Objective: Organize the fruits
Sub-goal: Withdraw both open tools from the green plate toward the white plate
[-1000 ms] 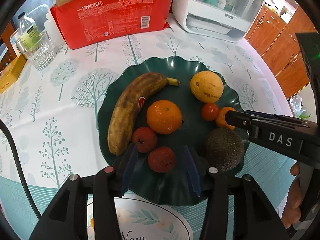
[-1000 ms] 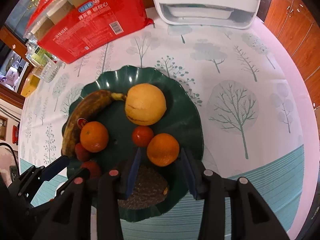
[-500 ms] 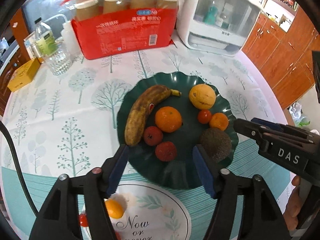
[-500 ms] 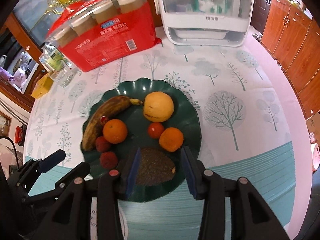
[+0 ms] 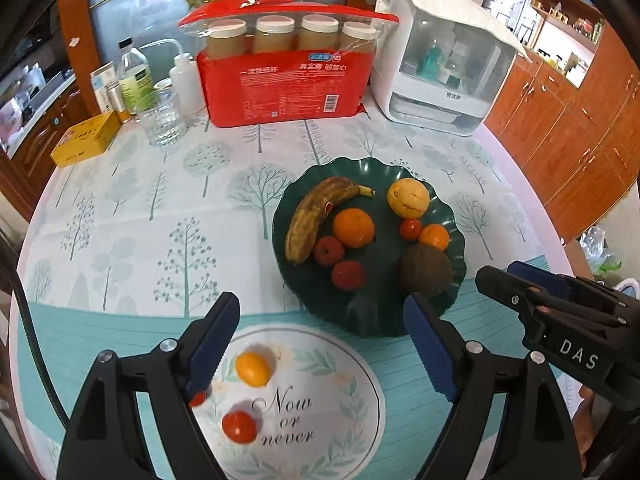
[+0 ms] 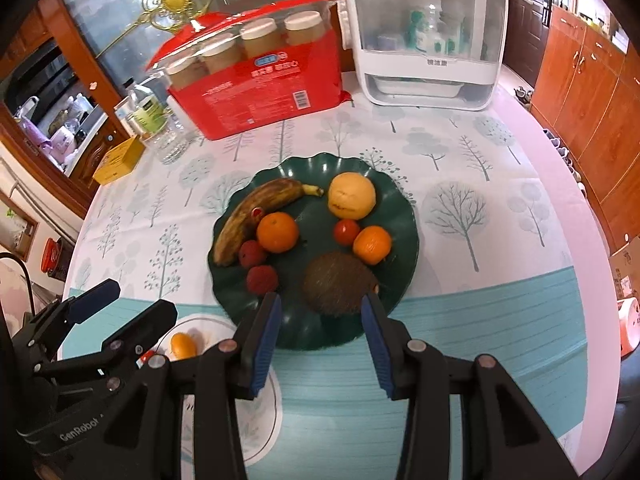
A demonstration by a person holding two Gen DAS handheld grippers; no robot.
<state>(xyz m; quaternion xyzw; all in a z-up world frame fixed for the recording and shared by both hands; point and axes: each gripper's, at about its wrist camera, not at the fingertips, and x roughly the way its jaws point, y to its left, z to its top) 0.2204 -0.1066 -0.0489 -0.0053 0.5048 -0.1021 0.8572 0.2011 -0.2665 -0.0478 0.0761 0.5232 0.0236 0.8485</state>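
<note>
The small round orange kumquat (image 5: 253, 368), light and slick, sits on the bench between the left gripper (image 5: 320, 340)'s just-widened, empty jaws (right gripper (image 6: 320, 330) narrow, empty); pinch its middle gently.

Glossy green plastic plate (image 5: 456, 216), rough brown avocado (image 5: 426, 270), smooth oranges (image 5: 354, 227), printed cloth over the bench (image 5: 160, 216).

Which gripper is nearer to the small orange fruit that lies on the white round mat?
Left. The left gripper hangs open right above the small orange fruit; the right gripper is off to the side, at the green plate's near rim.
</note>
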